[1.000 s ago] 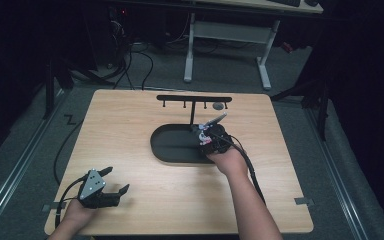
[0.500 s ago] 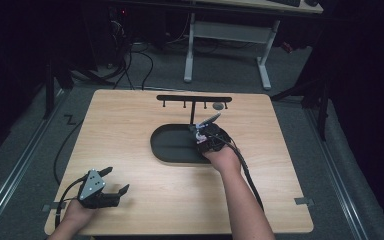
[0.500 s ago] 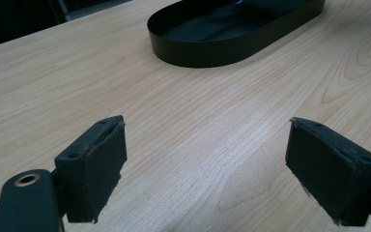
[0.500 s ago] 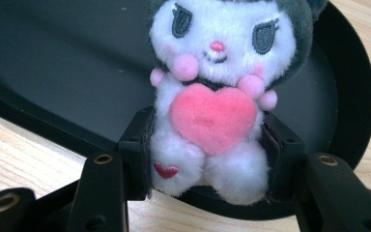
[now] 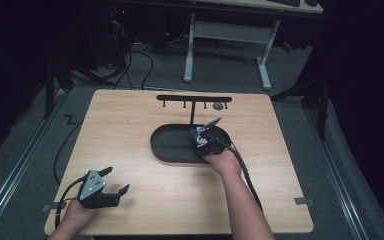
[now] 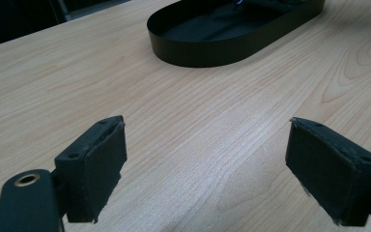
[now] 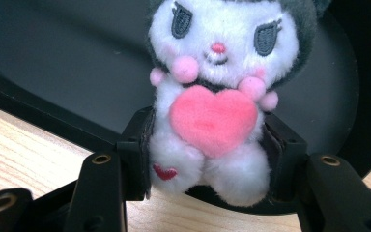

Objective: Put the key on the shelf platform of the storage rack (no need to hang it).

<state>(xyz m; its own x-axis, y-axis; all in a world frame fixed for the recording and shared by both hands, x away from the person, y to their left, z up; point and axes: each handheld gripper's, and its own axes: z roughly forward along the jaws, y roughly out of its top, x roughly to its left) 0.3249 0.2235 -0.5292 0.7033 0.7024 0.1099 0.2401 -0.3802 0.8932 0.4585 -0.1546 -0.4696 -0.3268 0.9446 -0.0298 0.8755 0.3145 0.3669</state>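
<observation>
A plush toy (image 7: 212, 111) is gripped by the right claw (image 7: 207, 145) over the black tray (image 7: 53, 63). The left claw (image 6: 207, 169) is held wide apart, nothing between its pads, above the tabletop (image 6: 198, 106).

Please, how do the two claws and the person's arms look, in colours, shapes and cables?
Both claws are black with two jaws ending in flat, blocky pads. The left claw carries a grey three-cornered plate on top, and a black cable trails from it. The right claw has a black cable running back along the forearm. Brass-coloured holes mark the jaw arms. Both forearms are bare, with no sleeves.

Bare table (image 5: 145, 185) lies open around the oval tray (image 5: 170, 150); behind it stands a hook rack (image 5: 194, 99).
</observation>
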